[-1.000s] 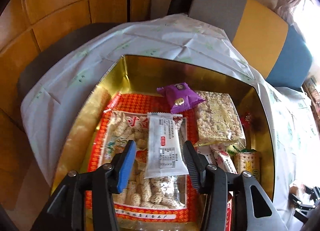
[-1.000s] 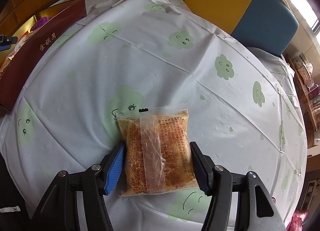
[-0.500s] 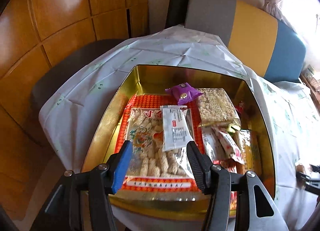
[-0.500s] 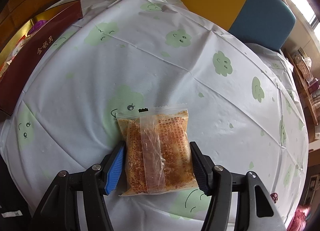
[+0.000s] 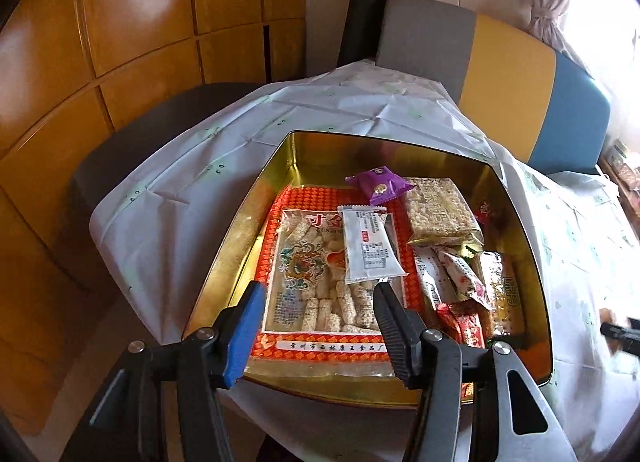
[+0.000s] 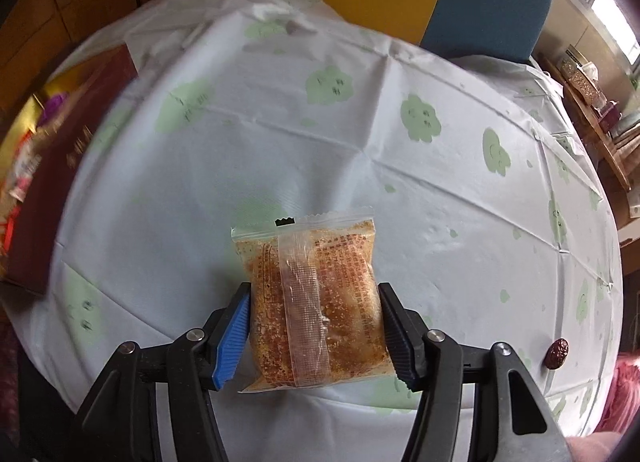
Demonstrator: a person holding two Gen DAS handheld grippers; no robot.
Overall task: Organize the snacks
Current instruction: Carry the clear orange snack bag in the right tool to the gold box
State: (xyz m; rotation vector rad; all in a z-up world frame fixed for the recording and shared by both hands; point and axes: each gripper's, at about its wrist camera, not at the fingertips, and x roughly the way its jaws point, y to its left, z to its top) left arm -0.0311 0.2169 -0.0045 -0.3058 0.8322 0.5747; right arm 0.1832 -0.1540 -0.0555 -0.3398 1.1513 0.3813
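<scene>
The right gripper (image 6: 314,326) is clamped on a clear packet of orange-brown crumbly snack (image 6: 314,298), held above the cloud-print tablecloth (image 6: 360,133) — the gold tin (image 6: 24,129) sits at about nine o'clock from it. The left gripper (image 5: 318,314) hangs over the tin's near rim (image 5: 340,392), jaws apart and holding nothing; inside, a white sachet (image 5: 370,244) lies on a big bag of puffed sticks (image 5: 320,282), with a purple sweet (image 5: 380,183) at twelve o'clock.
</scene>
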